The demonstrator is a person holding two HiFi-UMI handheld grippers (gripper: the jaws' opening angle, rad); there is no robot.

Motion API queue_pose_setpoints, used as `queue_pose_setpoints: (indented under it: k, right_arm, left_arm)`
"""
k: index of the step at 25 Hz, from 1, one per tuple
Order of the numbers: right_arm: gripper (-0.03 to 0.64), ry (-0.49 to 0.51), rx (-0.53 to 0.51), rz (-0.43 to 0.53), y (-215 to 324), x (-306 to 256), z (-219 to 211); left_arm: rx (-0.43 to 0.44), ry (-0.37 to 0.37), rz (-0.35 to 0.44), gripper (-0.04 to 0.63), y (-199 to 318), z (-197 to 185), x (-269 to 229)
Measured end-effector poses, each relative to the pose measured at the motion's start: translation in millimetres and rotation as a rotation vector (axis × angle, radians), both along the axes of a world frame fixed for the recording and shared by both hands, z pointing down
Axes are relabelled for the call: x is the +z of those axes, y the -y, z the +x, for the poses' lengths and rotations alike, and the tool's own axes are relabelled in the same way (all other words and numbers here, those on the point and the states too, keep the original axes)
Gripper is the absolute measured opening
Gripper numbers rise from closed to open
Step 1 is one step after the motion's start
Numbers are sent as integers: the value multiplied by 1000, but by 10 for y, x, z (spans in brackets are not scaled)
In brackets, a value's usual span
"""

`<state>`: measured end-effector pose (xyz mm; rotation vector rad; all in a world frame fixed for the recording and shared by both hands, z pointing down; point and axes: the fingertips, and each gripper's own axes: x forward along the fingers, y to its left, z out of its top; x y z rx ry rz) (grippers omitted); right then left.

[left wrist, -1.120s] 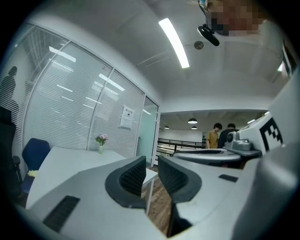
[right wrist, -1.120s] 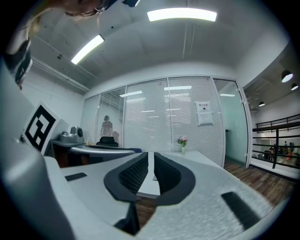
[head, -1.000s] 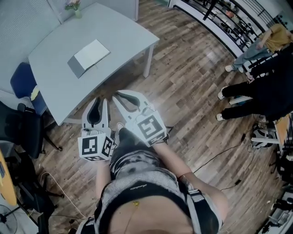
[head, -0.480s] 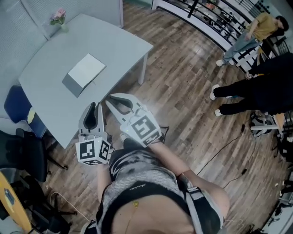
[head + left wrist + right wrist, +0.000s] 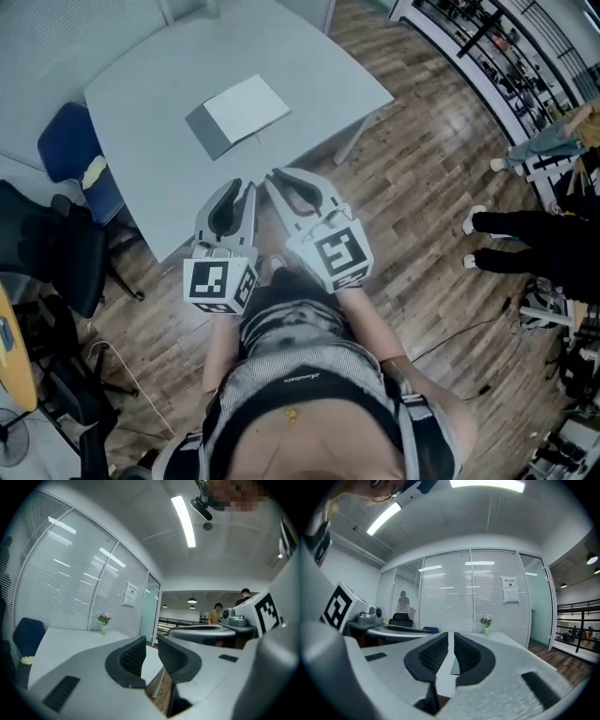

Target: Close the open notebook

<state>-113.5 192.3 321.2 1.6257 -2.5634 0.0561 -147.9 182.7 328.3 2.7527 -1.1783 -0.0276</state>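
Note:
The notebook (image 5: pixel 240 113) lies open on the grey table (image 5: pixel 141 89), a white page up and a grey cover flap at its left. Both grippers hover side by side over the table's near edge, short of the notebook and apart from it. My left gripper (image 5: pixel 246 190) is shut with nothing in it, and in the left gripper view (image 5: pixel 151 645) only a thin slit shows between its pads. My right gripper (image 5: pixel 276 176) is also shut and empty, its pads nearly touching in the right gripper view (image 5: pixel 451 641).
A blue chair (image 5: pixel 67 150) and a black chair (image 5: pixel 45 255) stand left of the table. A small flower vase (image 5: pixel 104 621) sits at the table's far end, by a glass wall with blinds. People's legs (image 5: pixel 530 239) show on the wood floor at the right.
The view has swung toward the table and the notebook now lies nearer the middle of the picture. Both grippers are closer to the table edge and stay shut.

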Motion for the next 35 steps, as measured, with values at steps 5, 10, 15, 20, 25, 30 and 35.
queue_pose_setpoints:
  k: [5,10,15,20,25,30,35]
  right_arm:
    - [41,-1,-10,5,56,-35,-133]
    - [40,-1,-21,3,101,-44,-128]
    - [40,23,-44,16,259,-30,-56]
    - [40,43,-79,22,507,27,30]
    - [41,47,-125,-12,819,35,168]
    - [40,47,-162,-2,1224,26,341]
    - [41,45,-184,-5,1614,45,501]
  left_arm:
    - [1,-12,-10,74,62,-103,-31]
    - [2,-25,2,74,108,-94,-90]
    - [-22,-17,-3,74,230,-22,-66]
    - [-54,-2,-11,71,445,74,-26]
    - [-97,-2,-31,67,772,239,-22]
    - [-129,-6,-34,67,1148,450,-36]
    - [-158,-12,-47,67,1538,575,-4]
